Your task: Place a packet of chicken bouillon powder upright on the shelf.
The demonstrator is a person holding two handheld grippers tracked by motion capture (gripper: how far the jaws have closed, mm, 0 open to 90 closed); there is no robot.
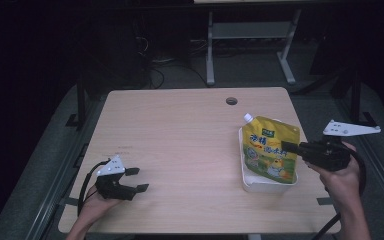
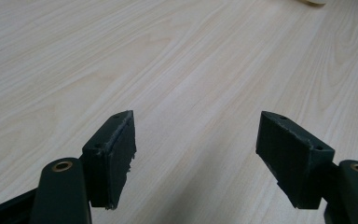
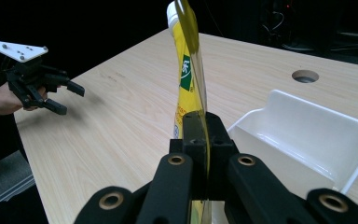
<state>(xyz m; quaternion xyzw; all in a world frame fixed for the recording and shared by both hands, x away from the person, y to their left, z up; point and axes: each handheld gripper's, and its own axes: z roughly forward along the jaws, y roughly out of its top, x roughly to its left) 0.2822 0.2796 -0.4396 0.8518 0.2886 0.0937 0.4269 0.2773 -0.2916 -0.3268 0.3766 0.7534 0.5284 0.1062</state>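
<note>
1. The yellow pouch (image 1: 269, 150) sits over the white tray (image 1: 267, 184), its white spout (image 1: 248, 118) pointing to the far end of the tray. The right gripper view shows it edge-on, lifted clear of the tray's floor, so it appears to hang from the grip and not rest in the tray.

2. The right gripper (image 3: 200, 126) has its jaws clamped on the pouch's thin side seam, at the tray's right-hand side as the high view shows it — pads pressed flat against the film with no gap.

3. The left gripper (image 2: 196, 154) rests on the table (image 1: 180, 130) well to the left of the tray, jaws apart with bare wood between them; it holds nothing.

4. Handling, as a judgement: the pouch is soft and floppy, a glossy film that looks slippery, and its body likely sags and swings below a pinch at the edge. It seems partly filled, so moderate weight pulls on that seam.

5. Where to hold: the flat welded seam is the stiffest strip apart from the spout — a deep bite there is safer than a fingertip pinch. The bulging middle would squash and slide.
</note>
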